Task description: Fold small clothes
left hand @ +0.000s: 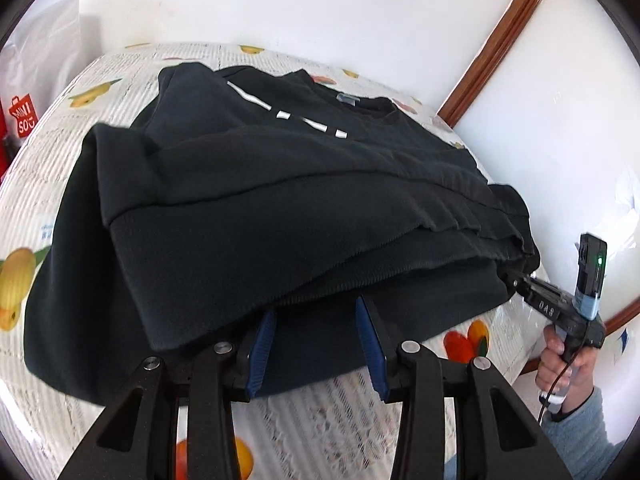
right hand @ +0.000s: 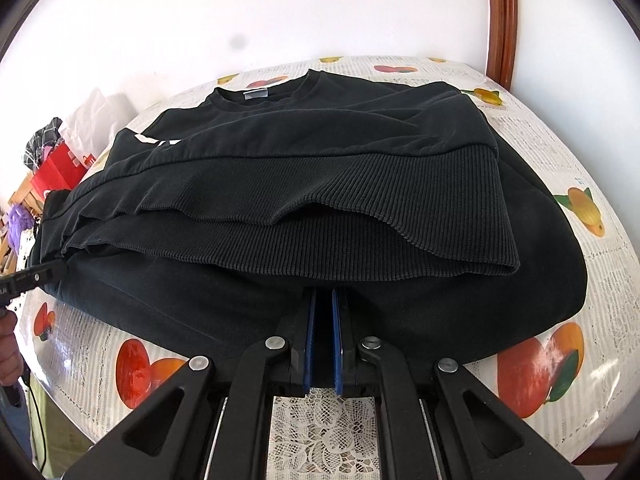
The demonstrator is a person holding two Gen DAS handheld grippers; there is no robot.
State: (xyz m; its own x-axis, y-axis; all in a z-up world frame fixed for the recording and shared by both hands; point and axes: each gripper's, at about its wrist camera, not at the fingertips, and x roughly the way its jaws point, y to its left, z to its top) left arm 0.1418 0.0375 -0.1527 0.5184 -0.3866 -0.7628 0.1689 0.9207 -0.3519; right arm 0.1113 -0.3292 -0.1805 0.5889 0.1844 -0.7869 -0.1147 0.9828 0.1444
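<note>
On the fruit-print tablecloth (left hand: 52, 152), filling the middle of both views, lies a black sweatshirt (left hand: 256, 184), already folded up on itself: its ribbed hem (right hand: 360, 216) lies doubled back over the body, the collar with its grey label (right hand: 255, 94) toward the far wall. At the far left of the left wrist view a red shopping bag (left hand: 20, 120) stands beyond the table edge. Lower centre of that view, the left gripper (left hand: 316, 344) stands partly open, its blue pads (left hand: 262, 352) either side of the lowest cloth layer; whether they pinch it I cannot tell. At the right edge a hand (left hand: 560, 360) holds the other tool, whose tip reaches into the garment's near corner. From its own camera, the right gripper (right hand: 323, 340) has its jaws drawn nearly together at the bottom layer's edge; I cannot tell for certain whether fabric is caught between them. I judge one fold done and at least one more, plus squaring the edges, remaining.
</note>
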